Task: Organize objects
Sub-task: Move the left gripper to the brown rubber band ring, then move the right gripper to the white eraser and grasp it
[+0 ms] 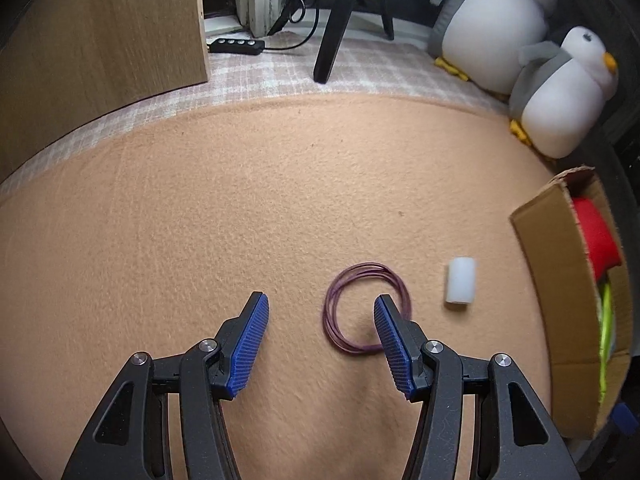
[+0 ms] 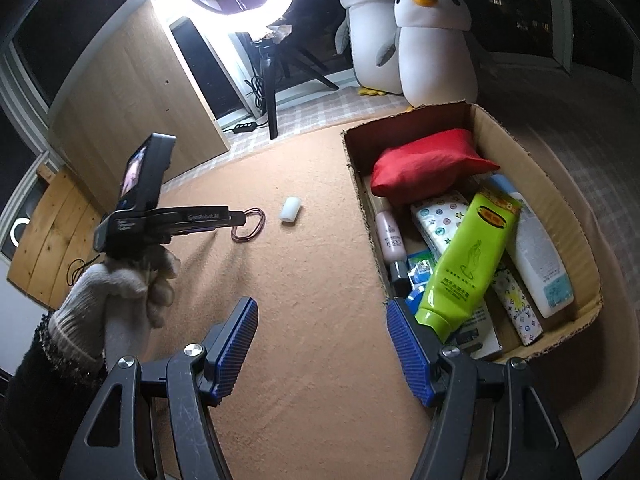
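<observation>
A purple rubber band loop (image 1: pixel 368 267) lies flat on the tan felt mat (image 1: pixel 240 200). My left gripper (image 1: pixel 321 299) is open just above it, with the right fingertip over the inside of the loop and the left one outside; nothing is gripped. The right wrist view shows this left gripper (image 2: pixel 242 220) from the side in a gloved hand (image 2: pixel 120 292), tips at the band (image 2: pixel 262 220). A white cylinder (image 1: pixel 461 280) (image 2: pixel 291 210) lies to the right of the band. My right gripper (image 2: pixel 320 306) stands open and empty beside the cardboard box (image 2: pixel 500 140).
The box (image 1: pixel 560 280) holds a red pouch (image 2: pixel 428 164), a green tube (image 2: pixel 468 256), a white bottle (image 2: pixel 536 256) and several small packs. Two penguin plush toys (image 1: pixel 560 92) sit behind it. A tripod leg (image 1: pixel 332 32), a power strip (image 1: pixel 236 46) and a wooden cabinet (image 1: pixel 100 40) stand at the back.
</observation>
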`<state>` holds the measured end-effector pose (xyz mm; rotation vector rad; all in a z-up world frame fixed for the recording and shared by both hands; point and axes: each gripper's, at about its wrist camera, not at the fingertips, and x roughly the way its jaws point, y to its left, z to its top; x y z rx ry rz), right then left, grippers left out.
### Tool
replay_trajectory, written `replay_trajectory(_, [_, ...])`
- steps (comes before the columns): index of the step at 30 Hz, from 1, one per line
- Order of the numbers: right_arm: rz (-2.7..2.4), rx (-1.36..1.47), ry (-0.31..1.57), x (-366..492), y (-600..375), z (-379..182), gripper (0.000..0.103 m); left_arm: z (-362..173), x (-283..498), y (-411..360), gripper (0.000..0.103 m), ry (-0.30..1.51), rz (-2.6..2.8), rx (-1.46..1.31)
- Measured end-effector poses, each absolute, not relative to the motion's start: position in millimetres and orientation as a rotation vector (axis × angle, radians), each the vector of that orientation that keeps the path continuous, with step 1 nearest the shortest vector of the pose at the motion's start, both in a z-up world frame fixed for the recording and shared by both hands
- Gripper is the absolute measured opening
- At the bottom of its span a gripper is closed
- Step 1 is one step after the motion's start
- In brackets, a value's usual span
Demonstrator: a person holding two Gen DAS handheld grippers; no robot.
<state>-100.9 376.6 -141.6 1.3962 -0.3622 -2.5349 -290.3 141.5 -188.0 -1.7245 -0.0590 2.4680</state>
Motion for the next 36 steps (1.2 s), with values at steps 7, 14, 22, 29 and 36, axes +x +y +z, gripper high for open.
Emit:
replay_trajectory(7, [-2.521,1.413,-0.386,-103.2,378.3,-144.6,0.063,-193.6,-287.0,151.0,0.058,0.095,2.488,-1.714])
replay_trajectory(14, [-2.497,1.413,-0.369,-107.6,365.5,-145.2,0.063,-193.4,-266.7,138.6,0.059,0.145,2.486,-1.691])
replay_trajectory(22, [-2.455,1.413,-0.339,-116.1,344.4,-146.4,0.063,-193.7,-224.4,124.2,0.059,0.154,2.471,-1.688])
replay_trajectory(29, [-2.418,1.408,-0.336,-129.7,327.6,-147.4,0.063,-193.4,-175.5,103.1,0.059,0.142,2.455,-1.686])
replay_trajectory(36, [-2.390,1.430,-0.335,-157.5,314.5,-153.7,0.063,-193.5,-128.4,80.3,0.058,0.085,2.434,-1.685])
